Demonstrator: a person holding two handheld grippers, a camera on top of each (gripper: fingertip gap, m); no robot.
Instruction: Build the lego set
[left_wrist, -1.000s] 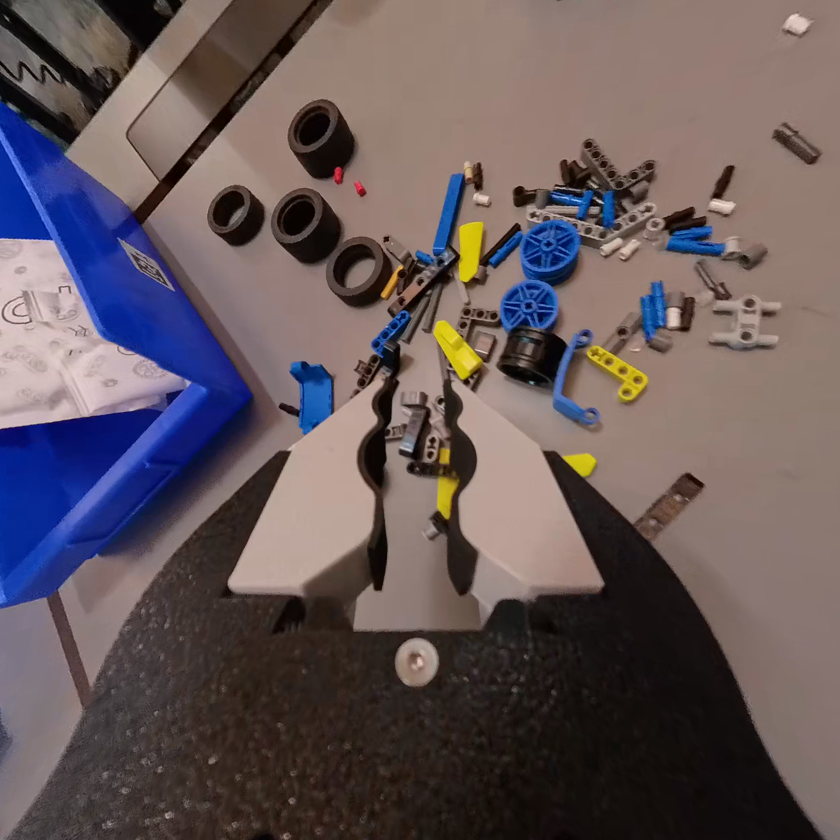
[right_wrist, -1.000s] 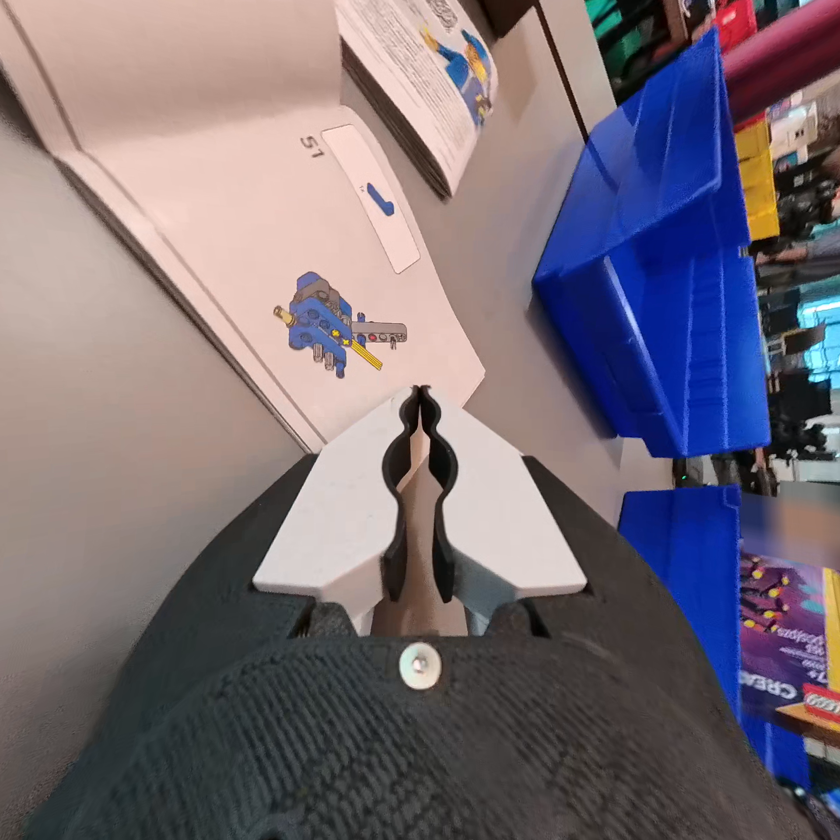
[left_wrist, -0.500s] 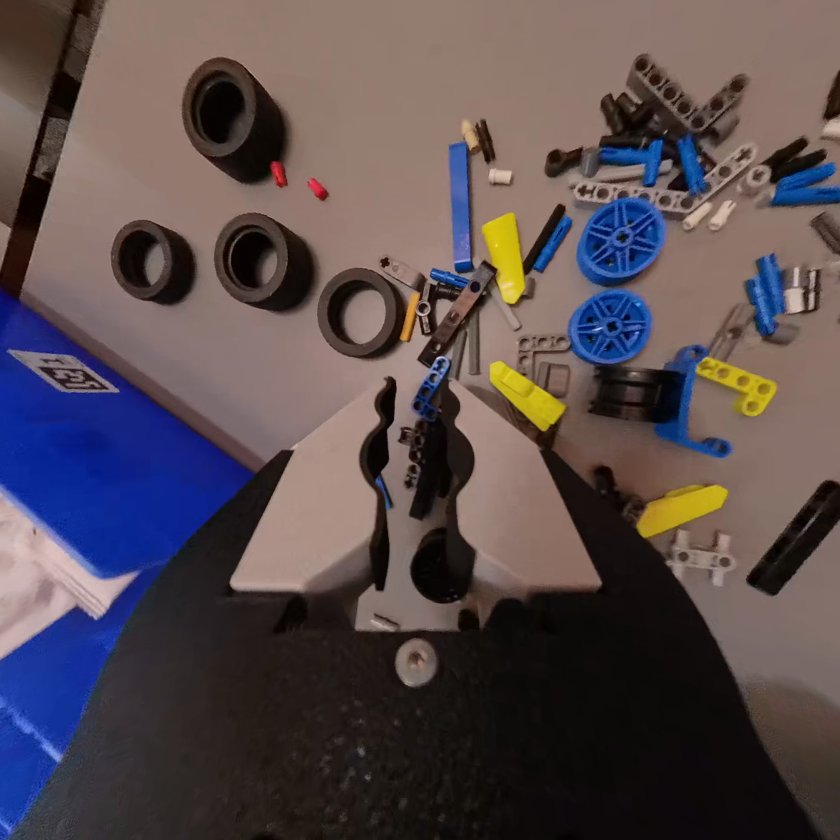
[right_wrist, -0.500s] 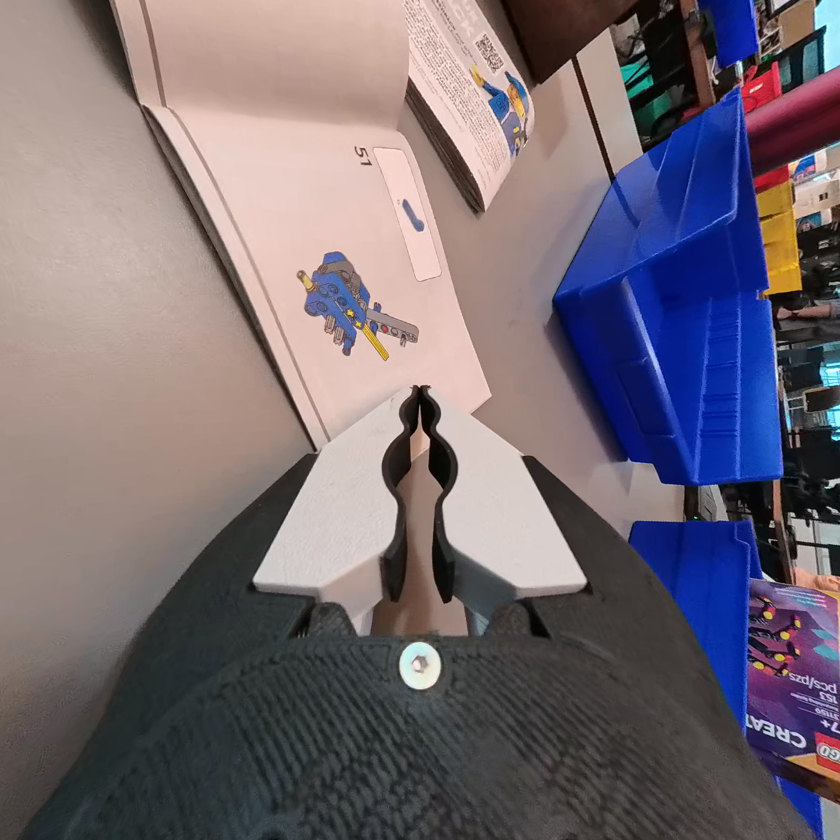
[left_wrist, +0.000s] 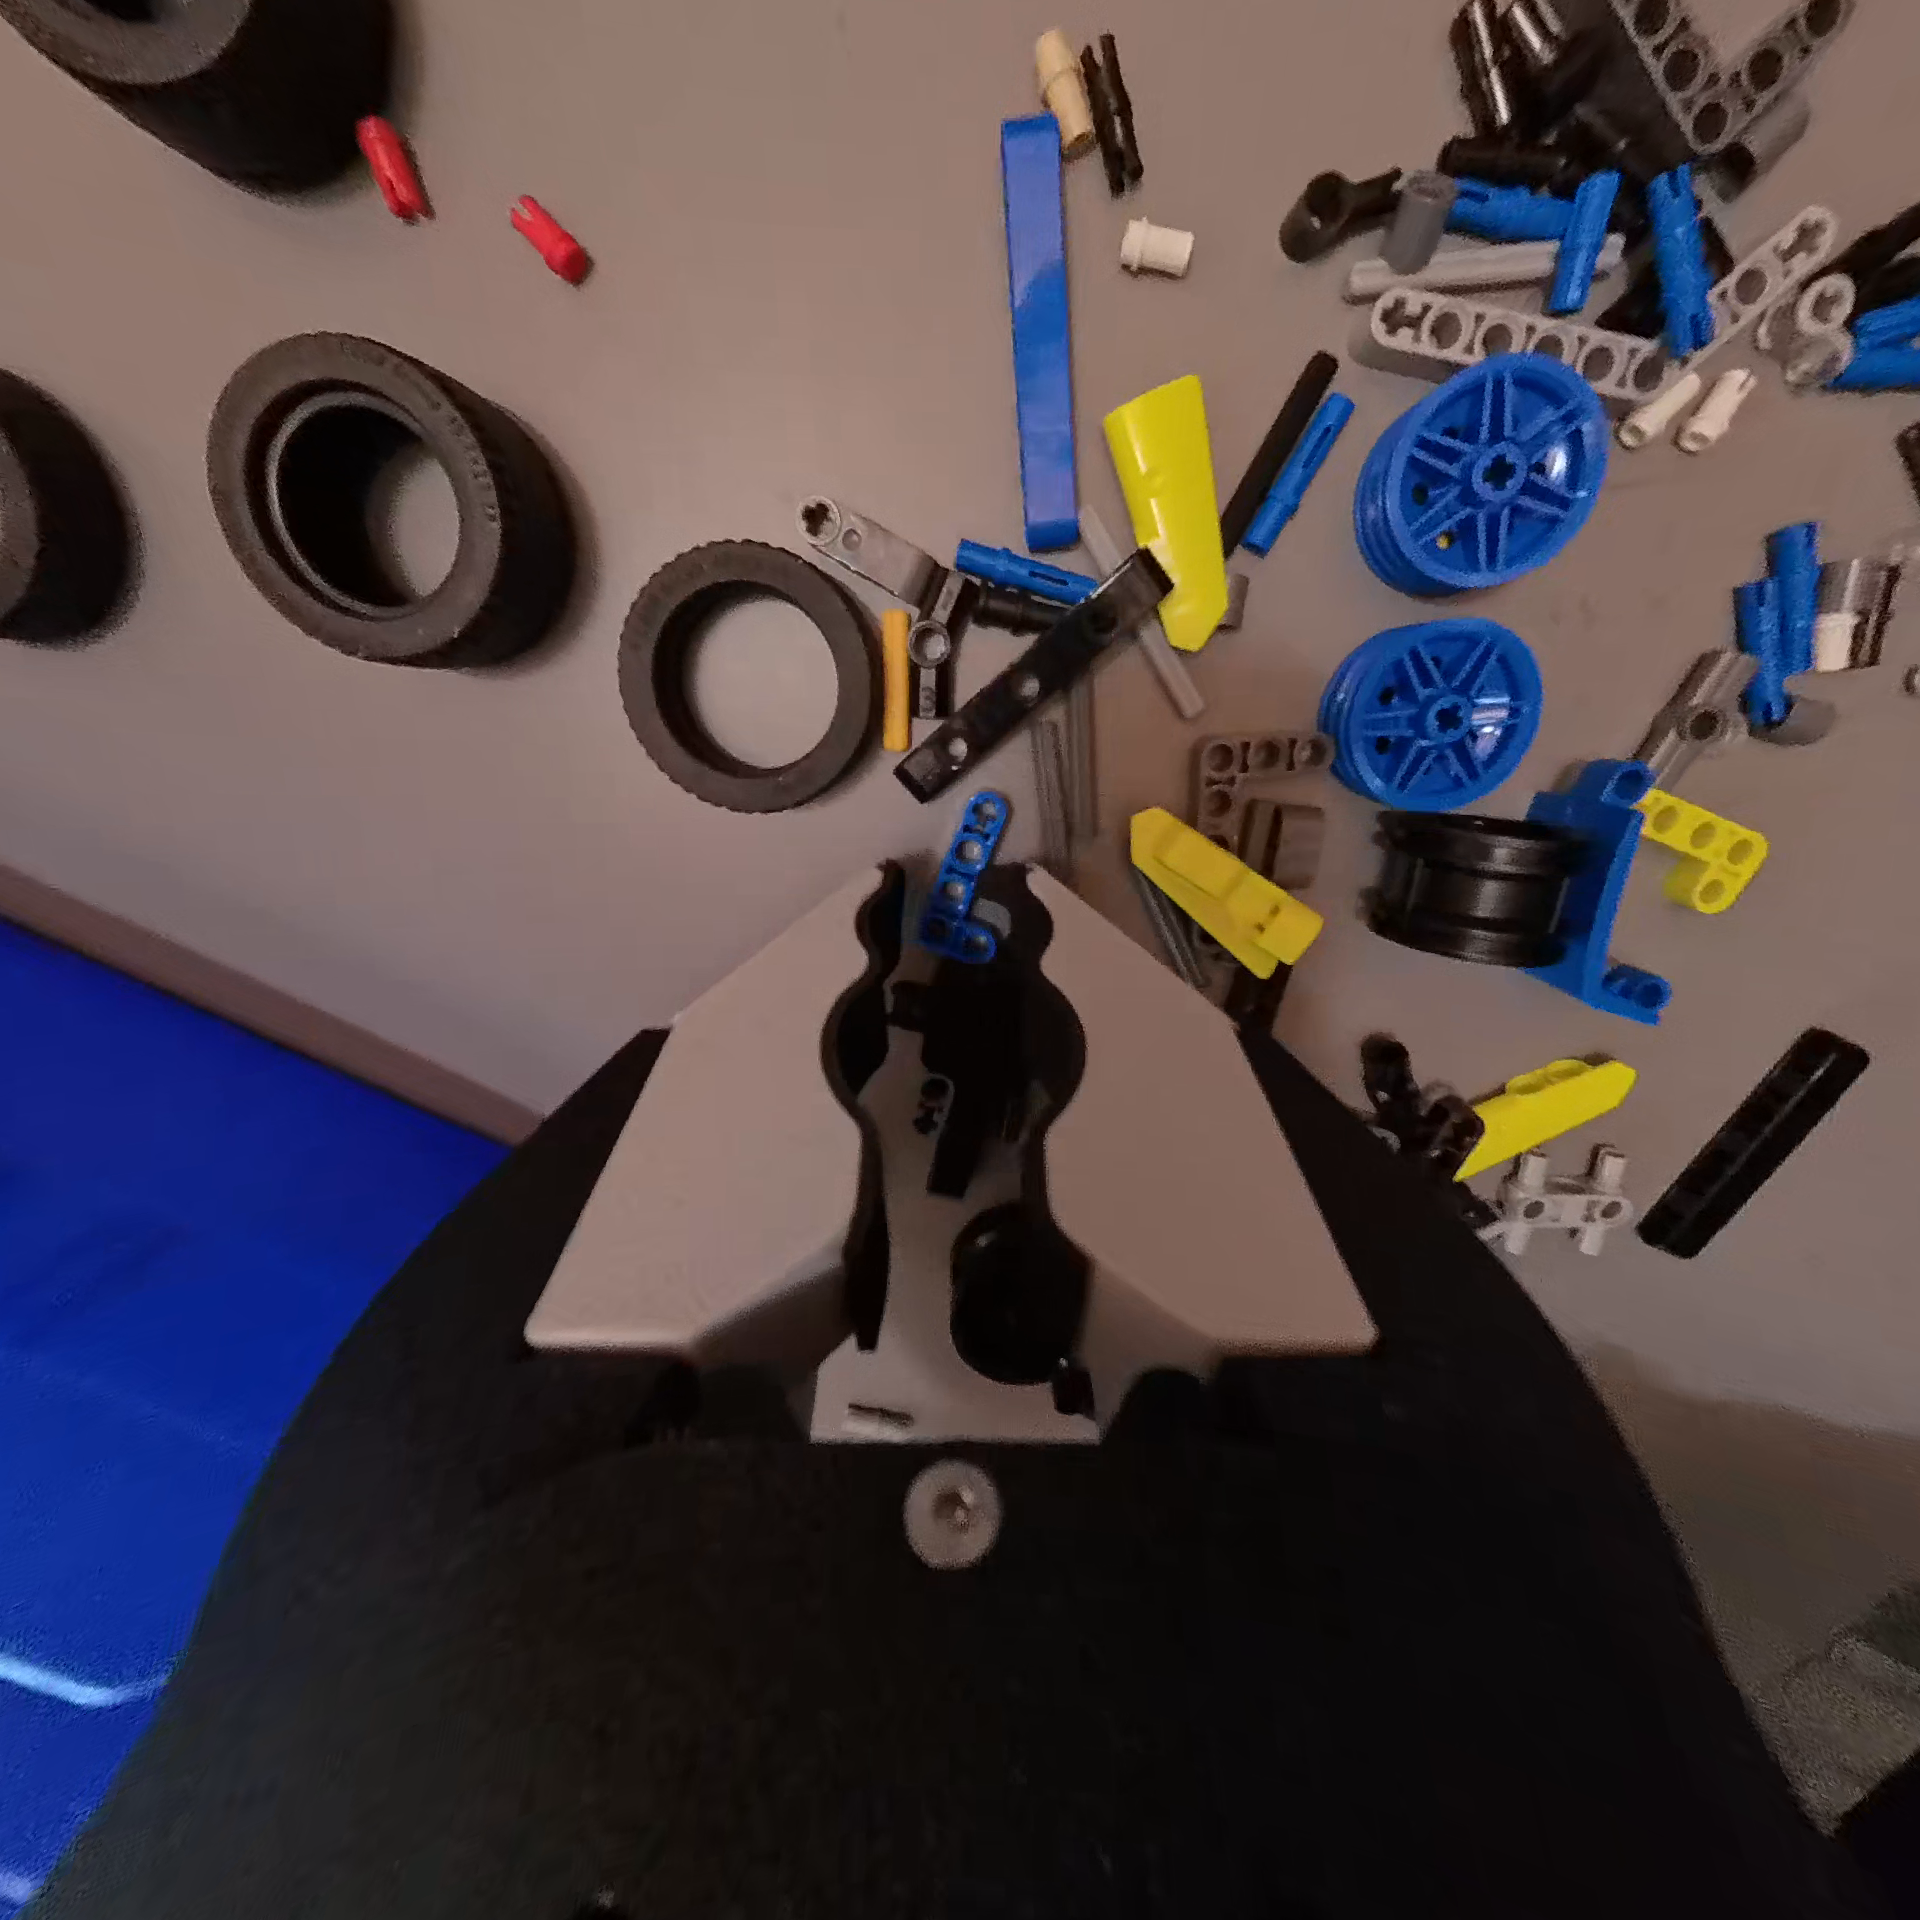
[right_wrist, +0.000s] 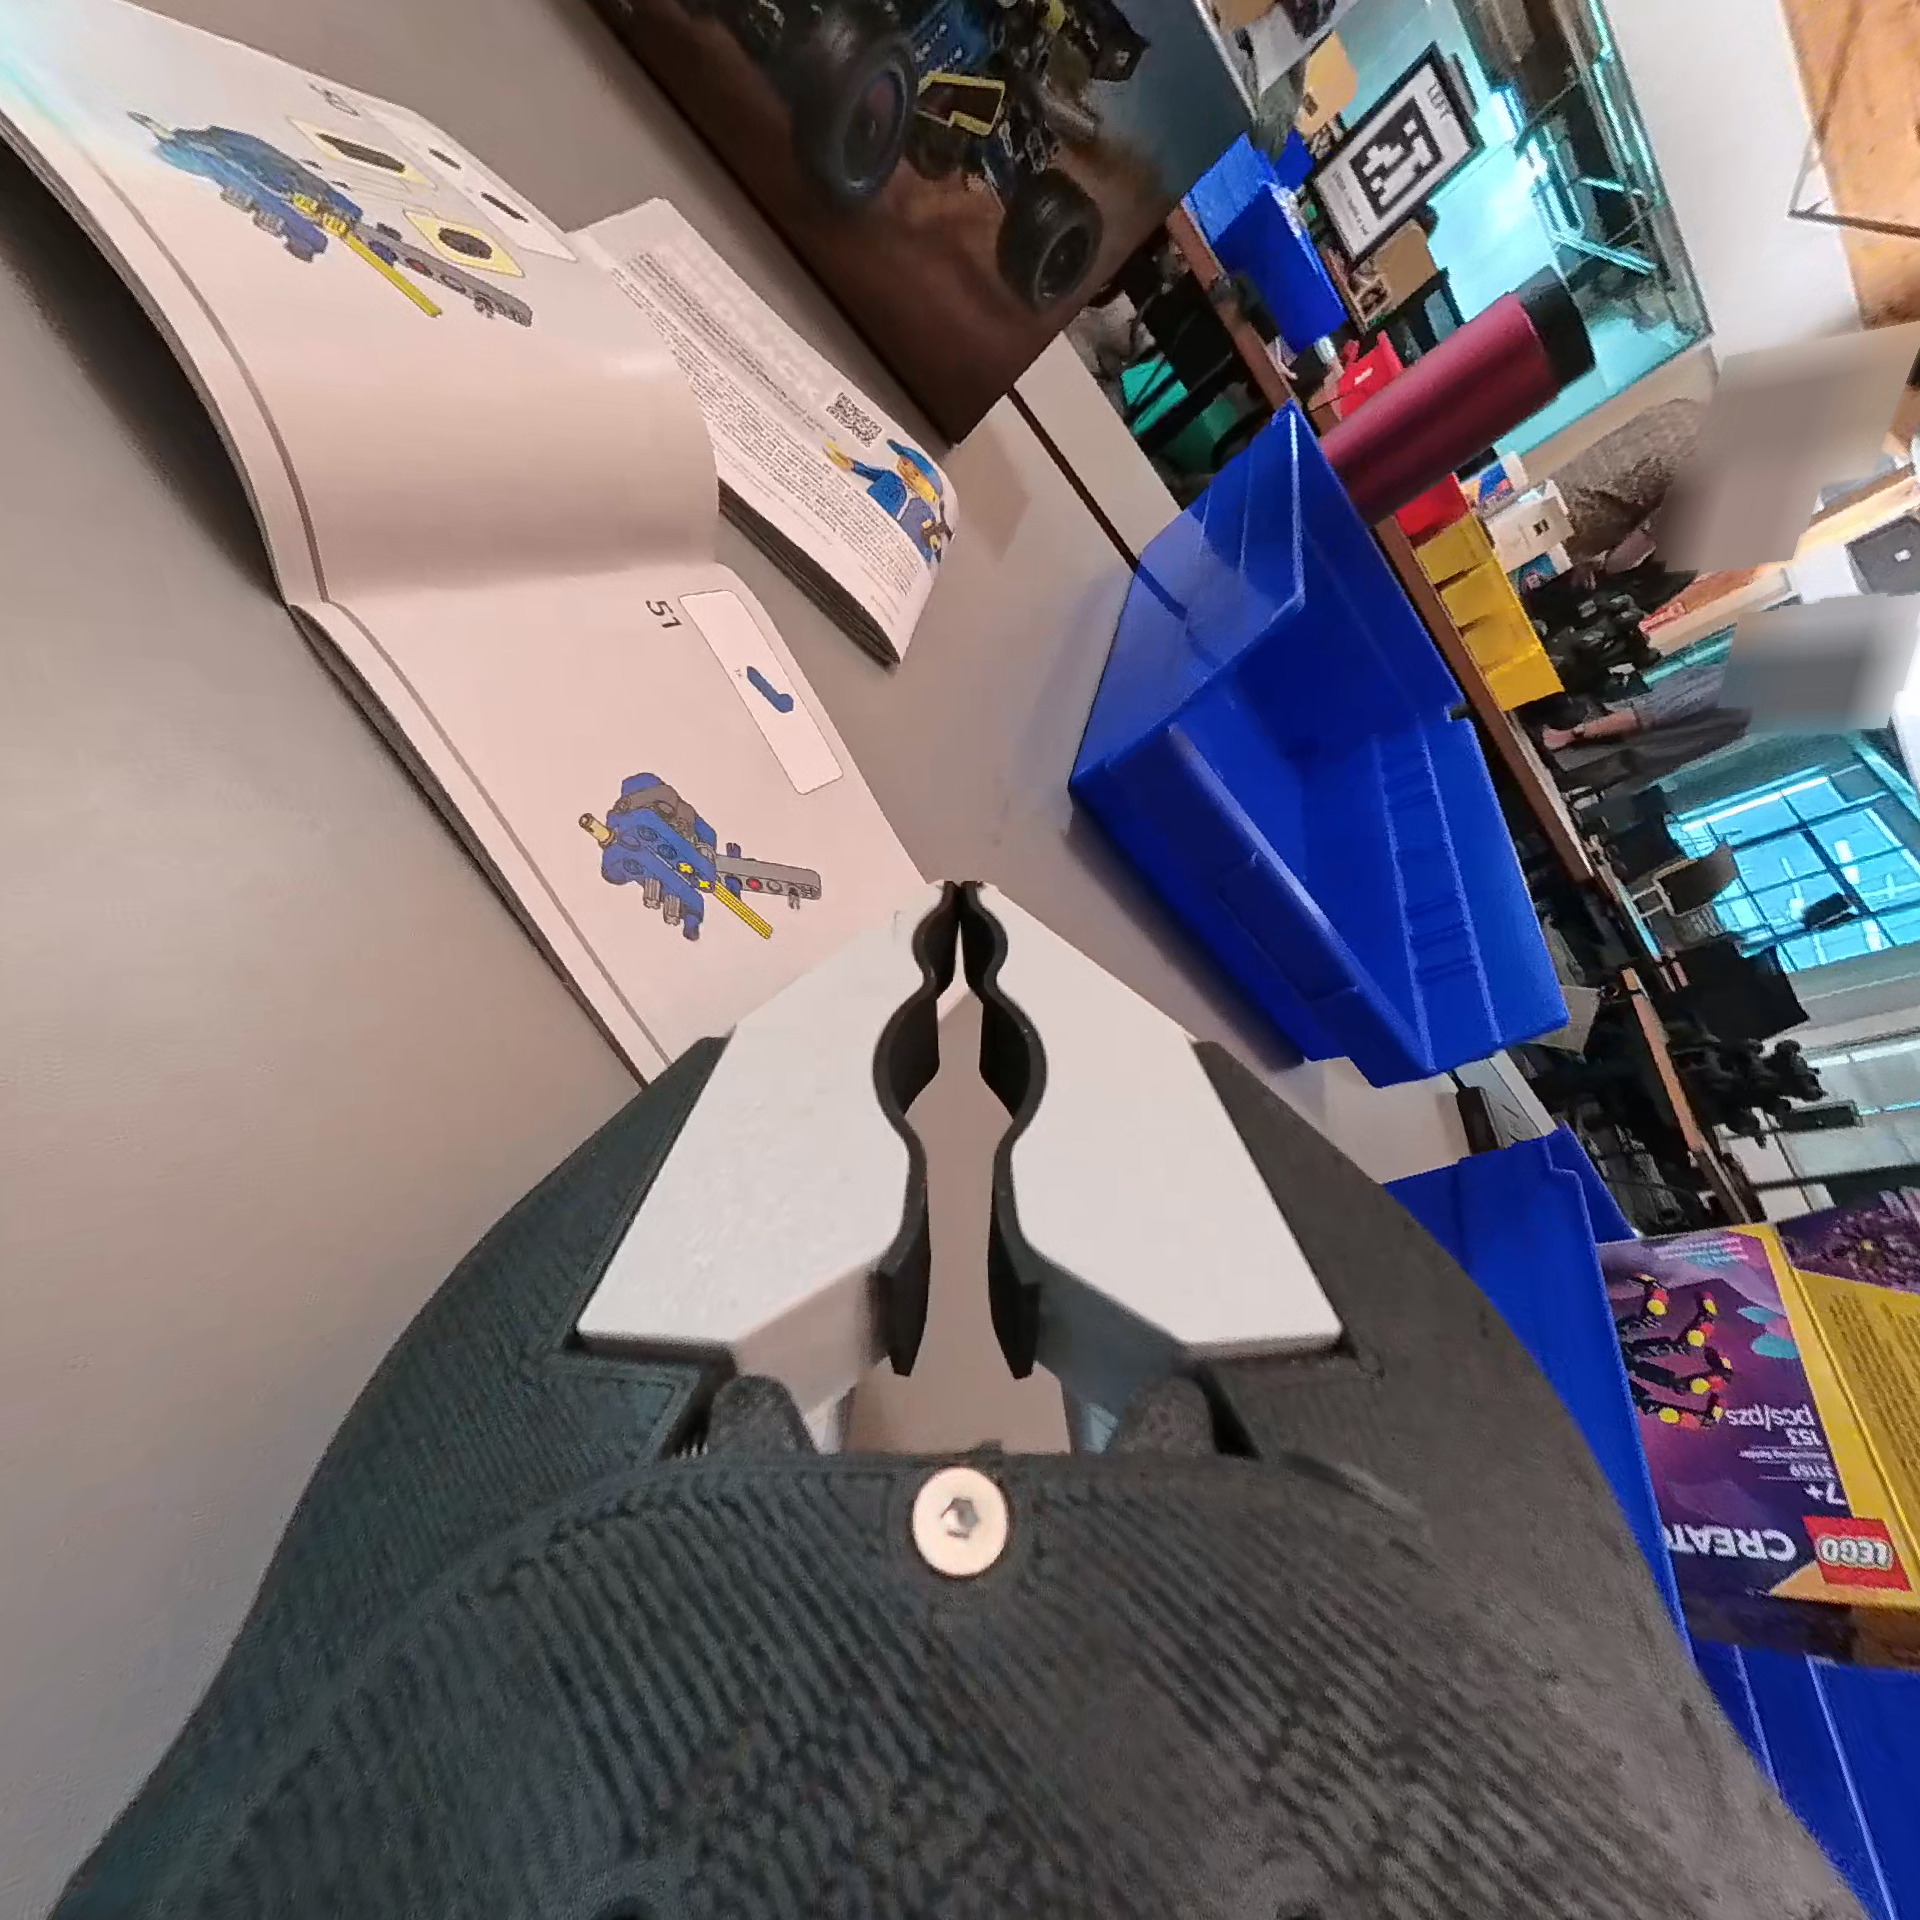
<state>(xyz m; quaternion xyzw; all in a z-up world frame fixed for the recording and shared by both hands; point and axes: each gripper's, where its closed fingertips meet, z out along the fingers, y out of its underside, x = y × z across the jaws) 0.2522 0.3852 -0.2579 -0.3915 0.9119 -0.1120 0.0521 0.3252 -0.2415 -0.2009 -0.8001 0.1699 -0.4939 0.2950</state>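
1. Grey table (left_wrist: 727, 156): loose parts (left_wrist: 1143, 623) spread flat for picking.
2. Left claw (left_wrist: 961, 894) parted, empty, over the small blue beam (left_wrist: 964, 878).
3. Right claw (right_wrist: 958, 899) closed, empty, near the open manual (right_wrist: 582, 665).

The left gripper (left_wrist: 961, 883) hangs over the grey table (left_wrist: 727, 312), jaws apart, a small blue L-beam (left_wrist: 966, 878) between its tips. Beyond lie black tyres (left_wrist: 390, 499), blue wheels (left_wrist: 1481, 473) and yellow panels (left_wrist: 1169, 499). A blue bin (left_wrist: 156, 1247) sits left.
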